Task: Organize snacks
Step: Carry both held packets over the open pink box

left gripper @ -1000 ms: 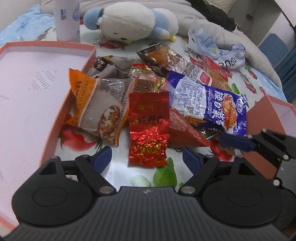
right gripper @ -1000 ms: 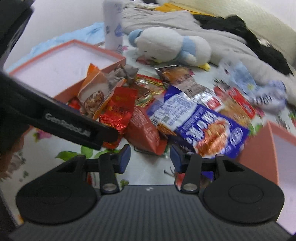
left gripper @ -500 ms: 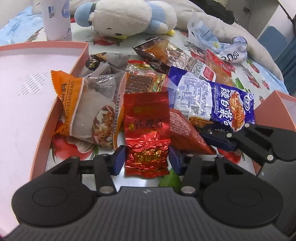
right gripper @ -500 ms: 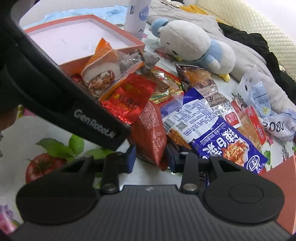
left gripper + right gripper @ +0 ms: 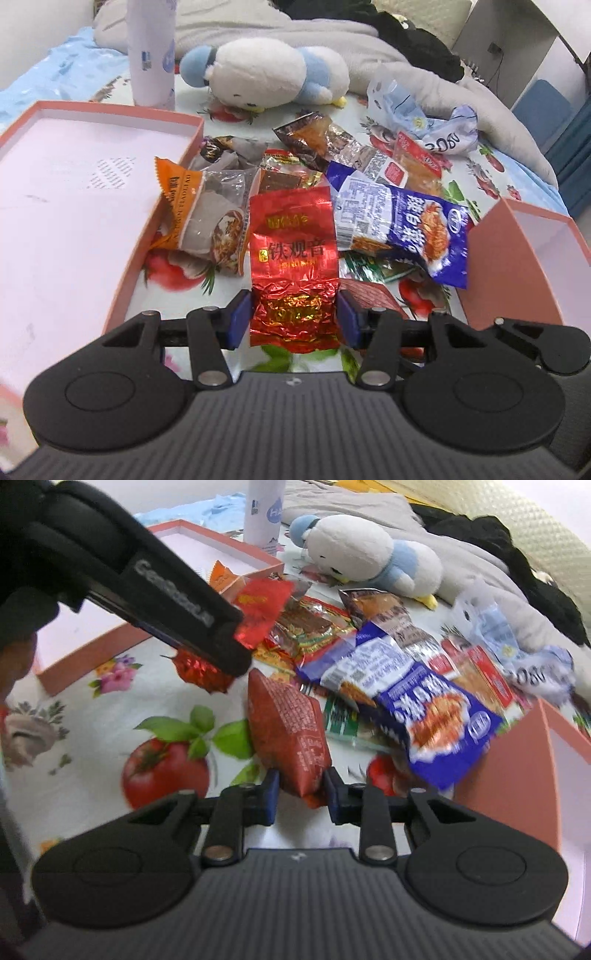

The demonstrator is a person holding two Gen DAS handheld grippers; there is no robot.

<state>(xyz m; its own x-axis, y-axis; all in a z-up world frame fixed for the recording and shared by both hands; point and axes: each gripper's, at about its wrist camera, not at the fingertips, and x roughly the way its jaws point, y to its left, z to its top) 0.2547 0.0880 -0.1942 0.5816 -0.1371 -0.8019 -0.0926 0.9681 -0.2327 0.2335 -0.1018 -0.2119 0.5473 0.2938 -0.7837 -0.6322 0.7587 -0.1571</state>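
My left gripper (image 5: 293, 319) is shut on the lower, crumpled end of a red foil tea packet (image 5: 293, 251) and holds it just above the flowered cloth. In the right wrist view the same packet (image 5: 264, 605) sticks out past the left gripper's black finger (image 5: 207, 627). My right gripper (image 5: 301, 795) has a dark red snack packet (image 5: 286, 731) between its blue pads. The jaws are still closing and both pads touch the packet's near corner. The other snacks lie in a heap beyond, among them a blue packet (image 5: 406, 225) and an orange-edged one (image 5: 199, 218).
A shallow pink box (image 5: 162, 206) lies to the left of the heap and a second pink box (image 5: 487, 258) to the right. Behind the snacks are a white and blue plush toy (image 5: 269, 74), a white bottle (image 5: 151, 55) and rumpled grey bedding.
The left jaws closed on the red tea packet and raised it off the cloth. The right jaws narrowed around the dark red packet, which now stands between the pads.
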